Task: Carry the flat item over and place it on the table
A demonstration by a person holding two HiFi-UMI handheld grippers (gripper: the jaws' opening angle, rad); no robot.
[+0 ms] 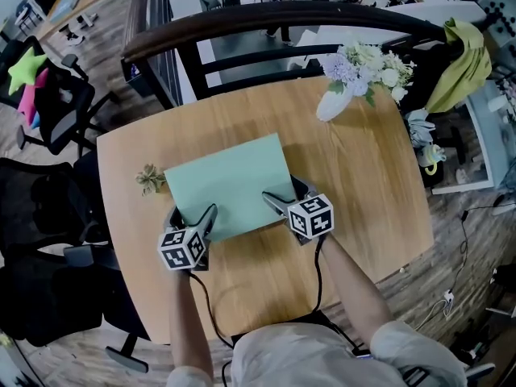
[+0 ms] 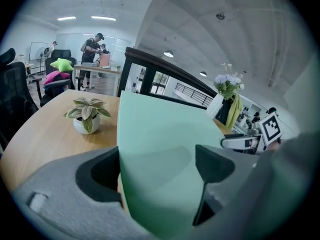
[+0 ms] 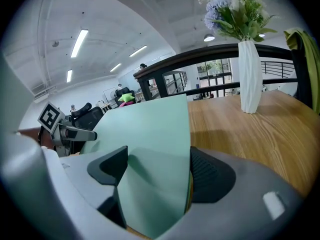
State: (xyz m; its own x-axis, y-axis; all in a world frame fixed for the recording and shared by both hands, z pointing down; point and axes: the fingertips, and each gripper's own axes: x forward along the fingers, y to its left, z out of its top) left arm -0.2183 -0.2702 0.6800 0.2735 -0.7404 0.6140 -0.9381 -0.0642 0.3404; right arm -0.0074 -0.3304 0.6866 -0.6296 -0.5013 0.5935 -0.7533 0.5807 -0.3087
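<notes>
Gripping the green sheet by its near edge, the left gripper has its fingers clamped on the 7 o'clock corner and the right gripper on the 5 o'clock corner. Both forearms reach forward side by side over the wooden desk. The sheet spans the desk's middle, with a small potted plant at its 9 o'clock.

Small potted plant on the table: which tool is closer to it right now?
Left. The left tool grips the green sheet right beside the small potted plant; the right tool grips it across the sheet's width, farther off.
</notes>
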